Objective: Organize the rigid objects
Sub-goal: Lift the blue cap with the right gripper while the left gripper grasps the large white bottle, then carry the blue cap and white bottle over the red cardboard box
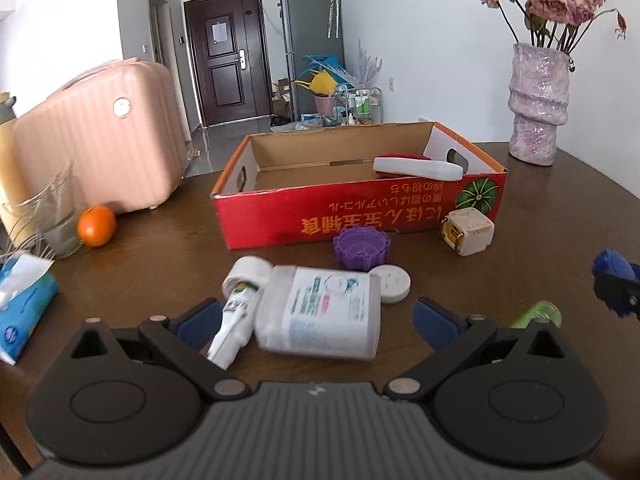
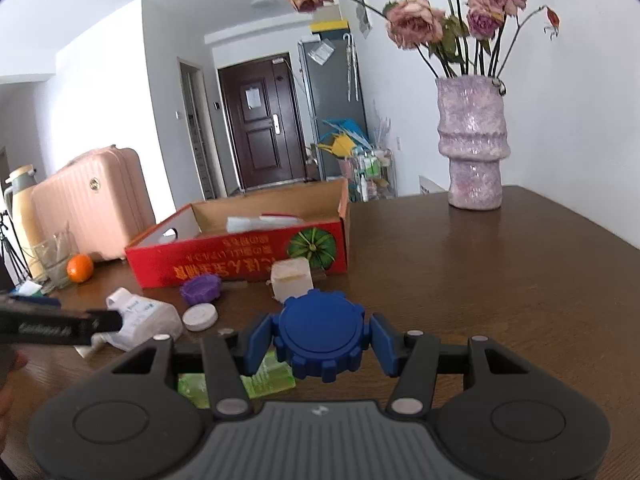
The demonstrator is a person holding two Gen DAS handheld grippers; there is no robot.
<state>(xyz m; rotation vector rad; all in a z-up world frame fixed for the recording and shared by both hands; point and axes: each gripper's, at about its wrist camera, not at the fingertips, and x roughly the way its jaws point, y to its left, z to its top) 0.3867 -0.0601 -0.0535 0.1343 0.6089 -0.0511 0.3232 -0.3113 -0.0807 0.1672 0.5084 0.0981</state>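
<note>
Right gripper around blue cap, clear in right wrist view only

I am in a home: entrance door, fridge, pink suitcase, flower vase on far counter.

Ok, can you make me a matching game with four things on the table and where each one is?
Things:
1. blue gear-shaped lid
2. white and red case
3. orange
4. white bottle

Places:
A. lying on its side between the open left gripper's fingers
B. beside the pink suitcase
C. clamped in the right gripper
D. inside the red cardboard box

Pairs: 1-C, 2-D, 3-B, 4-A
</note>
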